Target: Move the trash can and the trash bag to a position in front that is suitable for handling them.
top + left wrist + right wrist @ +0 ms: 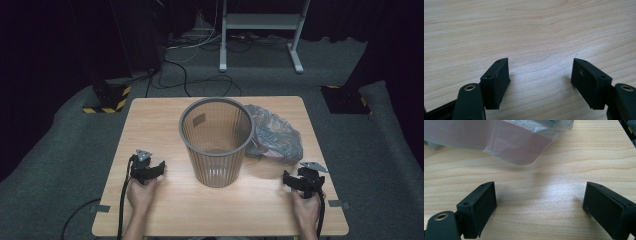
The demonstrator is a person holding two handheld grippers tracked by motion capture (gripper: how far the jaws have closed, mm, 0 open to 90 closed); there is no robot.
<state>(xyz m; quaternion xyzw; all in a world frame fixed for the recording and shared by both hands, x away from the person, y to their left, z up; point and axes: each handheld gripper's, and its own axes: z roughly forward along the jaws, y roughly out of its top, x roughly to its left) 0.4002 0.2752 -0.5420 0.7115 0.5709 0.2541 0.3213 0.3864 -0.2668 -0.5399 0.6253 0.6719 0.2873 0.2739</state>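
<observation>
A grey ribbed plastic wastebasket (pixel 216 142) is seen standing upright at the middle of the light wooden table (pixel 165 205), its mouth open to the top. Just behind and to the right of it, a crumpled grey translucent plastic bag (pixel 275 134) is laid on the tabletop, touching the basket's rim on that side. In the right gripper view the bag (pixel 499 140) is found ahead of the jaws, apart from them, with bare wood between.

The left gripper (pixel 146 169) is held low over the near left part of the table, beside the basket and apart from it. In the left gripper view its black jaws are spread wide, with nothing but wood grain (pixel 536 37) between them.

The right gripper (pixel 305 179) is held at the near right edge, near the bag's front edge without touching it. Its jaws are likewise spread wide apart, and nothing is pinched between them
</observation>
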